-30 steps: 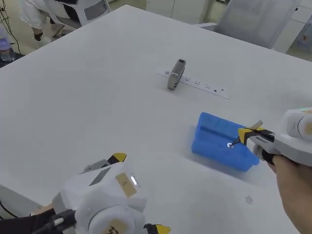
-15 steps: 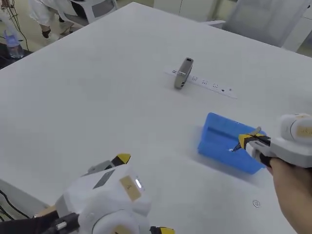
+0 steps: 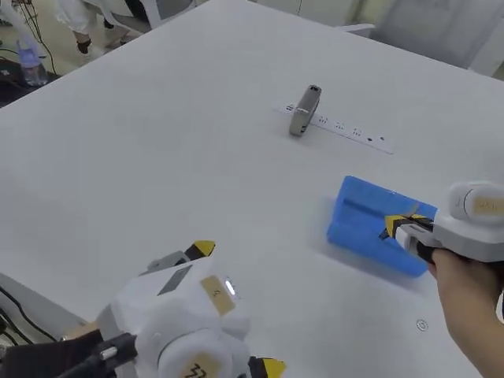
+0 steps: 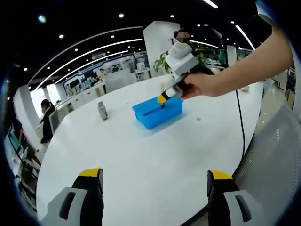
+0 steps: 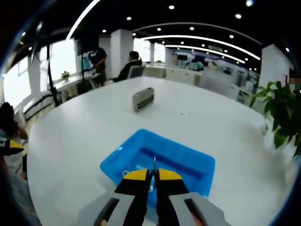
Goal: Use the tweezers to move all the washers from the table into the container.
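The container (image 3: 364, 214) is a shallow blue rectangular box with low walls. It stands on the white surface (image 3: 157, 142) at the right of the head view. In the right gripper view, the container (image 5: 141, 151) is at the lower centre, and a long ridge runs along its floor near the far wall. Some small pale spots lie on this floor, but they are too blurred to name.

The right tongs (image 3: 390, 227) reach over the near right part of the container, held by a hand (image 3: 466, 303). Their yellow-tipped jaws are pressed together on the tweezers (image 5: 154, 165), whose thin metal point rises between them and aims into the box. In the left gripper view, the right tongs (image 4: 162, 98) point down into the container (image 4: 151, 116) from the upper centre.

One washer (image 3: 422, 324), a small ring, lies on the surface at the lower right of the head view, apart from the container. In the left gripper view it is a tiny dot (image 4: 198, 119) to the right of the box.

The left tongs (image 3: 236, 309) are at the bottom of the head view. Their jaws are spread wide in the left gripper view (image 4: 154, 175), with nothing between them. A tan label on their white body carries a mark that I cannot read.

A grey device (image 3: 304, 110) stands on its edge on a white strip (image 3: 346, 130) with small dark marks, also not readable.
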A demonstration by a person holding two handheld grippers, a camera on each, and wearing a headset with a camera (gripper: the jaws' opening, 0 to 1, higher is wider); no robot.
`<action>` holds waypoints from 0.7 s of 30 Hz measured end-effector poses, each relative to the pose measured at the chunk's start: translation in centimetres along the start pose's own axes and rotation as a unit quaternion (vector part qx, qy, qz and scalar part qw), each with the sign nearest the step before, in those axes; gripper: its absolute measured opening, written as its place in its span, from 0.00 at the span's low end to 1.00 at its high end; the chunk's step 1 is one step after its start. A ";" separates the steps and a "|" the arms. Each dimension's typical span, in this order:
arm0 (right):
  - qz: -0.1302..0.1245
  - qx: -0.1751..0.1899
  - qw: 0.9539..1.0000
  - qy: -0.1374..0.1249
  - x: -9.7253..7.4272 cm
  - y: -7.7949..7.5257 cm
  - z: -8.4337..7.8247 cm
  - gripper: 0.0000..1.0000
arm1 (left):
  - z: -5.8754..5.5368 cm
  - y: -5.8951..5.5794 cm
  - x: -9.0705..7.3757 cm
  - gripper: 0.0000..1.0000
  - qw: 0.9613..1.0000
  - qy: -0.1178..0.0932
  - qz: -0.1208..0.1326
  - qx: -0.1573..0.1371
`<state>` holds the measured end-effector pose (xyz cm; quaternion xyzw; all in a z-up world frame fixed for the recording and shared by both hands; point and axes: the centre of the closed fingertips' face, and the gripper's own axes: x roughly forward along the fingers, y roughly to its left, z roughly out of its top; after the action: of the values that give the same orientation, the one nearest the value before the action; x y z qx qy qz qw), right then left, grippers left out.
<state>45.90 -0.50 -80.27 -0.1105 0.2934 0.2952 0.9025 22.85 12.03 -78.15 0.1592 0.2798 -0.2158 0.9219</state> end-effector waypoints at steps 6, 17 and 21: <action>0.001 -0.006 1.000 0.001 0.2 0.2 -0.1 0.02 | -0.1 -0.1 0.0 0.94 1.000 0.003 -0.003 0.000; 0.003 -0.004 1.000 -0.007 -0.4 0.1 0.2 0.03 | 0.0 0.0 0.0 0.94 1.000 0.001 -0.001 -0.001; -0.003 0.003 1.000 -0.022 -1.7 -0.3 1.1 0.03 | -0.1 -0.1 0.0 0.93 1.000 0.002 -0.002 0.001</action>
<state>45.52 -1.09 -78.37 -0.1020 0.2744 0.2942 0.9098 22.77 12.00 -78.19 0.1603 0.2815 -0.2178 0.9207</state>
